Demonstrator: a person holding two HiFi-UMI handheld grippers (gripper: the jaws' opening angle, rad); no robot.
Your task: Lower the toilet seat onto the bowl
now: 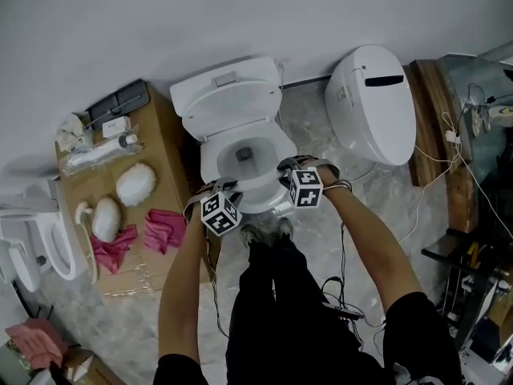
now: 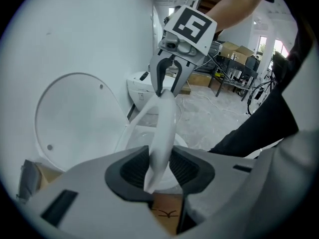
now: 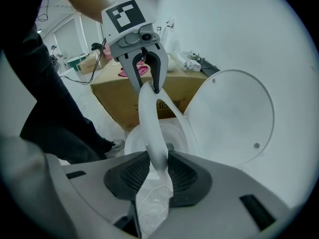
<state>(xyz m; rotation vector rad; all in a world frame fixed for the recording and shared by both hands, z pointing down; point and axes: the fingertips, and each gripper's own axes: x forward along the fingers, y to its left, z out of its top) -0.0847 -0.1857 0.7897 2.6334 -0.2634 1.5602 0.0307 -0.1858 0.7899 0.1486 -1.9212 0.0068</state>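
The white toilet (image 1: 210, 160) stands against the wall with its lid (image 1: 230, 103) upright. Both grippers hold the front arc of the thin white toilet seat (image 2: 164, 121), tilted over the open bowl (image 3: 172, 133). My left gripper (image 2: 160, 171) has the seat edge pinched between its dark ribbed pads, as does my right gripper (image 3: 158, 171). Each gripper view shows the other gripper clamped on the same arc: the right gripper (image 2: 167, 86) and the left gripper (image 3: 147, 85). In the head view the left gripper (image 1: 222, 189) and the right gripper (image 1: 290, 168) sit at the bowl's front rim.
A cardboard box (image 1: 164, 147) left of the toilet carries pink cloths (image 1: 164, 228), white pads and a dark case. A detached seat unit (image 1: 371, 103) lies on the floor at right, beside wooden shelving (image 1: 437, 127) and cables (image 1: 345, 295). Another white fixture (image 1: 32, 243) stands at far left.
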